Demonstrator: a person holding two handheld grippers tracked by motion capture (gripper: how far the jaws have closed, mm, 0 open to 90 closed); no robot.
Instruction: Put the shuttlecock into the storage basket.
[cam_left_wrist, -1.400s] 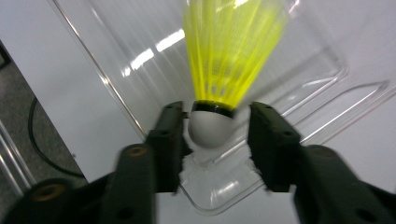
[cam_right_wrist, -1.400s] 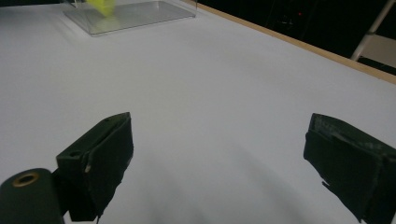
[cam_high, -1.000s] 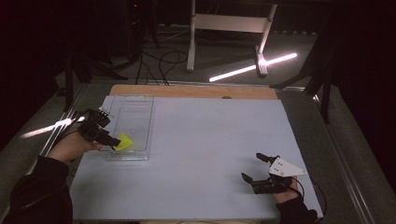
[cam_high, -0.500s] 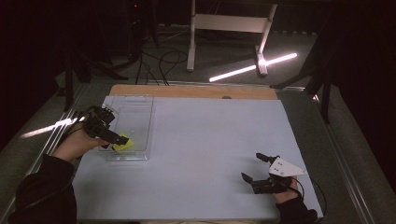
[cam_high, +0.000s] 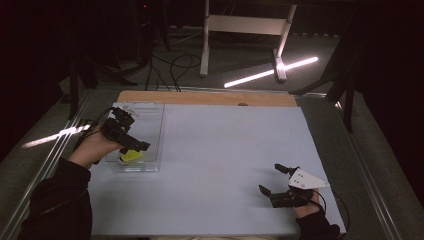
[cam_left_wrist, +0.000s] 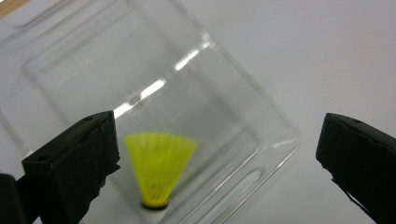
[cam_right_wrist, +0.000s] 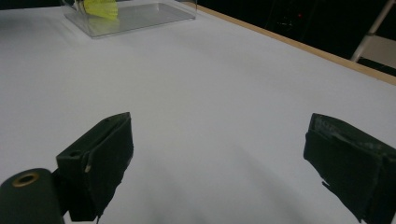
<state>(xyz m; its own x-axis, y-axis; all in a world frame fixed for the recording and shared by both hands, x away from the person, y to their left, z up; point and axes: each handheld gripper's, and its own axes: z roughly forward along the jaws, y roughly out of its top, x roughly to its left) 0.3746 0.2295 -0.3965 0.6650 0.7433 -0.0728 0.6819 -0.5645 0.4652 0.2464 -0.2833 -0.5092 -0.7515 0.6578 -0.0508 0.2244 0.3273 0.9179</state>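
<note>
Yellow shuttlecock (cam_left_wrist: 159, 168) standing cork-down in clear tray (cam_left_wrist: 261, 116), left tongs (cam_left_wrist: 219, 163) just opened wide above it, right tongs (cam_high: 278, 181) open, resting low on white surface (cam_high: 225, 150)

A dim room seen from above. A desk (cam_high: 225, 150) with a pale grey-white top fills the middle; a strip of bare wood (cam_high: 210, 97) runs along its far edge. Around it lies dark grey floor (cam_high: 380, 150), with metal rails (cam_high: 60, 150) beside the desk on the left. Beyond the desk stands a white frame stand (cam_high: 245, 30) with two legs. Black cables (cam_high: 170, 65) trail across the floor near it. A bright bar of light (cam_high: 270, 72) slants over the floor, and a fainter streak (cam_high: 55, 136) lies at left
</note>
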